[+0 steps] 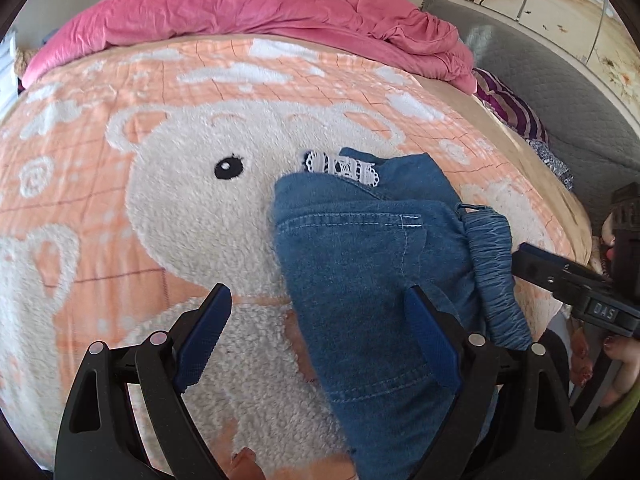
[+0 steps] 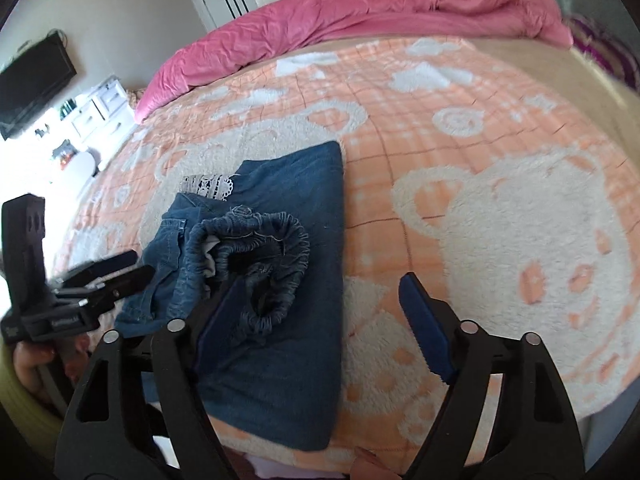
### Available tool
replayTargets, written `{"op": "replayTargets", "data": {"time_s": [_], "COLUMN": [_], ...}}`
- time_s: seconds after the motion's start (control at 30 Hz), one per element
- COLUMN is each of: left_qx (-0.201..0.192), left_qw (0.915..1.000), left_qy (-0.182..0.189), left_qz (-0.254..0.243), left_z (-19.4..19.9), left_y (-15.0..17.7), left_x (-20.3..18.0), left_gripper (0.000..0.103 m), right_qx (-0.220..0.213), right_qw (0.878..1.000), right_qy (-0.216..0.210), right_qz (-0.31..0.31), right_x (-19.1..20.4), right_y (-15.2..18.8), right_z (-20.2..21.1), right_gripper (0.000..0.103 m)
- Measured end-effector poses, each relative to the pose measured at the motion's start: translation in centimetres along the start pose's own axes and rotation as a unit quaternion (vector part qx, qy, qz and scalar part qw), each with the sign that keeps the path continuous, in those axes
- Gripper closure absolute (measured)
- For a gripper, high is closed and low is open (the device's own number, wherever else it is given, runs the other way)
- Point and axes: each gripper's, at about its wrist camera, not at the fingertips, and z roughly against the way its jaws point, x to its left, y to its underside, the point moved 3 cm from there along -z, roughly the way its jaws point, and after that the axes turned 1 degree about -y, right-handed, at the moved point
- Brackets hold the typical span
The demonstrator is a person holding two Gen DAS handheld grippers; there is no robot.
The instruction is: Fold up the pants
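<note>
The blue denim pants [image 1: 360,248] lie folded in a small bundle on the peach bear-print blanket [image 1: 120,200]. A white lace trim [image 1: 340,168] sticks out at the far end, and the elastic waistband [image 1: 496,276] lies along the right side. My left gripper [image 1: 320,328] is open over the near edge of the pants, its right finger above the denim. In the right wrist view the pants [image 2: 288,320] sit left of centre with the waistband [image 2: 256,264] bunched on top. My right gripper [image 2: 316,320] is open, its left finger against the waistband.
A crumpled pink duvet [image 1: 260,16] lies along the far side of the bed. A striped pillow [image 1: 508,104] and grey headboard [image 1: 560,80] are at the right. A TV [image 2: 32,80] and white drawers [image 2: 100,108] stand beyond the bed's left edge.
</note>
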Motion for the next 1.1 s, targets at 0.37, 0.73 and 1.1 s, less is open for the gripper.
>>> {"op": "replayTargets", "data": {"time_s": [0.37,0.73,1.1], "left_qx": [0.005,-0.004,-0.04], "left_qw": [0.9984,0.9982,0.9981], "left_qy": [0.04,0.042,0.039], "left_qz": [0.04,0.043,0.026], "left_z": [-2.0,-2.8,0.6], "left_y": [0.2,0.0,-1.4], "left_x": [-0.3,-1.8,-2.5], "left_gripper": [0.017,0.048,0.073], "right_qx": [0.025,0.031,-0.044], "right_qw": [0.998,0.996,0.996], "right_qy": [-0.047,-0.077,-0.07], "right_qz": [-0.031,-0.031,0.039], "right_x": [-1.3,-0.7,3.4], "right_y": [-0.4,-1.0,-2.4], "right_z": [-3.4,-5.2,-1.1], "right_gripper": [0.053,0.09,0.097]}}
